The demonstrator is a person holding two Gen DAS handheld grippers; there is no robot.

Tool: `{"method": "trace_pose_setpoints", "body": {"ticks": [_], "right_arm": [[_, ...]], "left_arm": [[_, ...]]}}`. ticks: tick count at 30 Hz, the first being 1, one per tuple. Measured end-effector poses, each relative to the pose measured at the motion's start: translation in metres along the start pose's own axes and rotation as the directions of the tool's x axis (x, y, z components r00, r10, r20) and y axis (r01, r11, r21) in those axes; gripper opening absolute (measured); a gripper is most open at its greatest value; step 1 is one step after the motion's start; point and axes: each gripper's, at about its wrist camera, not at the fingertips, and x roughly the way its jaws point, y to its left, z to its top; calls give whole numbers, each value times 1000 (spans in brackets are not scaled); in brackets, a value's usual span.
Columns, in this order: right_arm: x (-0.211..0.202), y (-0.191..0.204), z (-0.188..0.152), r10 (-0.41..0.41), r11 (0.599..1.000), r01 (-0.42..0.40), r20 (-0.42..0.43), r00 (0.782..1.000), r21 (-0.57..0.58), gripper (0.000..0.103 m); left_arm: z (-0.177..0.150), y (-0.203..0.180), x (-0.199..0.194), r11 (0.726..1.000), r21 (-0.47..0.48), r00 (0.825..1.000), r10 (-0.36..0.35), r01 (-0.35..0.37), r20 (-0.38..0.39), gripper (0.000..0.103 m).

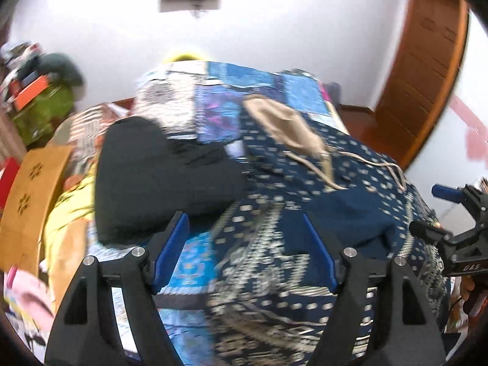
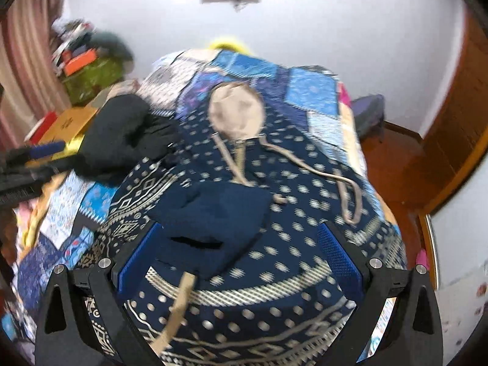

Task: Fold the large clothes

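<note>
Navy patterned garment (image 2: 274,244) lies on the patchwork bed (image 2: 311,91) beneath 2 wide-open, empty grippers, left (image 1: 244,250) and right (image 2: 241,259).

White letters "DAS" on the black body of the other claw (image 1: 466,267), lower right of the left-wrist frame, nothing else legible

The bed (image 2: 323,97), under a blue patchwork quilt (image 2: 308,91), bore a navy patterned cloth (image 2: 305,244), a black garment (image 2: 122,134) beside it, a yellow cloth (image 1: 70,210) at its edge.
</note>
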Motion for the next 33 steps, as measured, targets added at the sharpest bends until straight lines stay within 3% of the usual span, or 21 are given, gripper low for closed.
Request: {"method": "trace_pose_setpoints", "body": {"ticks": [4, 9, 16, 23, 25, 27, 30, 33], "right_arm": [[32, 25, 6, 33, 996, -39, -86, 996, -76, 100], [67, 49, 8, 46, 988, -73, -190, 981, -139, 99], [118, 72, 5, 51, 980, -109, -319, 946, -166, 95], [140, 86, -2, -35, 964, -53, -319, 947, -261, 65], [139, 86, -2, -35, 965, -48, -310, 950, -257, 50], [139, 85, 1, -72, 966, -8, -294, 953, -260, 28], [138, 75, 6, -56, 976, -10, -293, 954, -220, 16], [127, 61, 12, -38, 985, -7, -264, 964, -170, 11]], "left_arm": [[-14, 32, -6, 997, -42, 998, 63, -63, -3, 75], [-34, 56, -2, 993, -84, 996, 81, -85, -48, 75], [-60, 70, 24, 989, -138, 990, 36, -55, -138, 75], [-86, 69, 60, 988, -150, 965, 4, -44, -261, 75], [-90, 64, 65, 989, -141, 961, -6, -35, -278, 75], [-93, 59, 70, 991, -132, 955, -24, -16, -295, 75], [-99, 55, 78, 988, -152, 941, -74, 25, -330, 75], [-106, 51, 85, 987, -155, 927, -89, 34, -364, 75]]}}
